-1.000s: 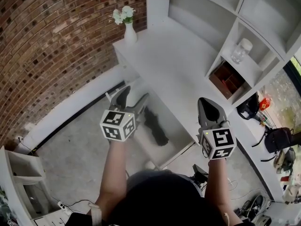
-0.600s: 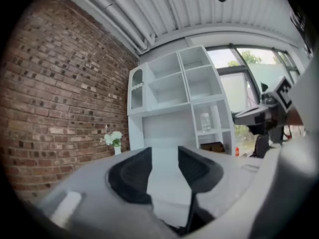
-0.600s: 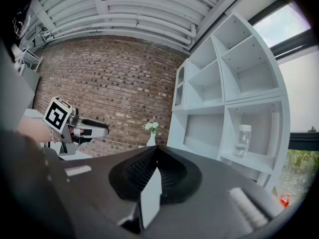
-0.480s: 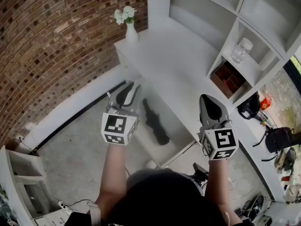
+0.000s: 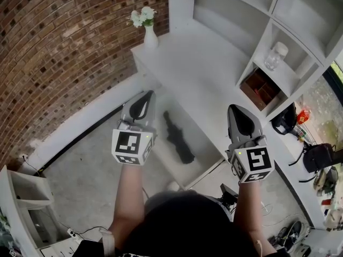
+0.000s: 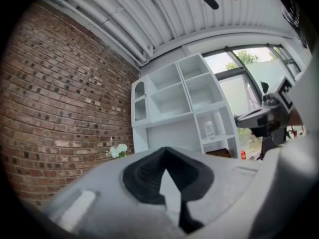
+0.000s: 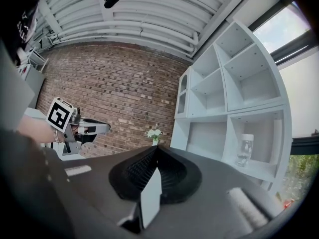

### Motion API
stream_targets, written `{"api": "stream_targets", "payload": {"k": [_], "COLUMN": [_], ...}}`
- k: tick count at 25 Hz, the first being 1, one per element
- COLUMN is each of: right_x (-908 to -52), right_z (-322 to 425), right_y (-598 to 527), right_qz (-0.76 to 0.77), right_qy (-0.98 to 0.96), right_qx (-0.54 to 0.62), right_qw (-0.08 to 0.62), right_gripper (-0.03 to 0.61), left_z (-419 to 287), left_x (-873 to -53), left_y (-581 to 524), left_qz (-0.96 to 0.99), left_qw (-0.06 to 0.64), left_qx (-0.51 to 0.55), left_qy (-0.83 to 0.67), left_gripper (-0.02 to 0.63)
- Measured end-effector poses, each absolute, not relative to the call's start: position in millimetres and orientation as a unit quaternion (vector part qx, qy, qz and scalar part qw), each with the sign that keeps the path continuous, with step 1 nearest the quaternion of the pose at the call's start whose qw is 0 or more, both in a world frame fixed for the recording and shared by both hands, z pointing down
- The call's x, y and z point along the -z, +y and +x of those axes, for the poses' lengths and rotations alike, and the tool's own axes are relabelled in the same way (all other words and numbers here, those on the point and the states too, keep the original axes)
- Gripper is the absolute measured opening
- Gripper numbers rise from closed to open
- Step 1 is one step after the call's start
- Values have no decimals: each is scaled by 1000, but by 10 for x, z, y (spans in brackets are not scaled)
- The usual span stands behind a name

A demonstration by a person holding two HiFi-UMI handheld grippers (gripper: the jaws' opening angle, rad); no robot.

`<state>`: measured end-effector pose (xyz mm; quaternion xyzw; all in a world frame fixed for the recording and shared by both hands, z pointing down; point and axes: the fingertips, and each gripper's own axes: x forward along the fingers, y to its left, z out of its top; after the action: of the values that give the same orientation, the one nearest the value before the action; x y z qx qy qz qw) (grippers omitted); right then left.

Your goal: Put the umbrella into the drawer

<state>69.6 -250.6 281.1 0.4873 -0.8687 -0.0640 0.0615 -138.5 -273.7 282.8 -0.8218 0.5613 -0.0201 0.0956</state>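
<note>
The placing step looks finished. The black folded umbrella (image 5: 177,138) lies lengthwise on the floor of the open white drawer (image 5: 206,143), which is pulled out toward the person from under the white desk top (image 5: 198,74). Neither gripper touches it. The left gripper (image 5: 146,96) hovers just left of the drawer and above it. Its jaws have just been closing and now meet at the tips with nothing between them. The right gripper (image 5: 235,110) hangs over the drawer's right edge, its jaws also together and empty.

What probably remains is to slide the drawer shut. That would call for bringing a gripper down to the near front panel and pushing it away toward the desk. The umbrella looks low enough to clear.

At the desk's far left corner a white vase of pale flowers (image 5: 148,32) stands against the red-brown brick wall (image 5: 64,52). To the right rises a white open shelf unit (image 5: 252,15), which holds a clear glass jar (image 5: 275,57) and a brown wooden box (image 5: 259,90). Below lies grey concrete floor (image 5: 91,159).
</note>
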Motion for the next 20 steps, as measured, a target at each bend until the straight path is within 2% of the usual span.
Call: {"api": "stream_targets", "payload": {"k": [20], "right_x": [-2778], "right_z": [713], "right_y": [-2503], "right_qz": [502], "right_qy": [-858], "right_qx": [75], "right_qw": [74], "right_gripper": [3], "left_z": [-1446], "left_x": [-2791], "left_y": [-2762], "left_qz": [-820], "left_qw": [93], "left_qx": [15], "left_qy": [564], "left_gripper": [-3]}}
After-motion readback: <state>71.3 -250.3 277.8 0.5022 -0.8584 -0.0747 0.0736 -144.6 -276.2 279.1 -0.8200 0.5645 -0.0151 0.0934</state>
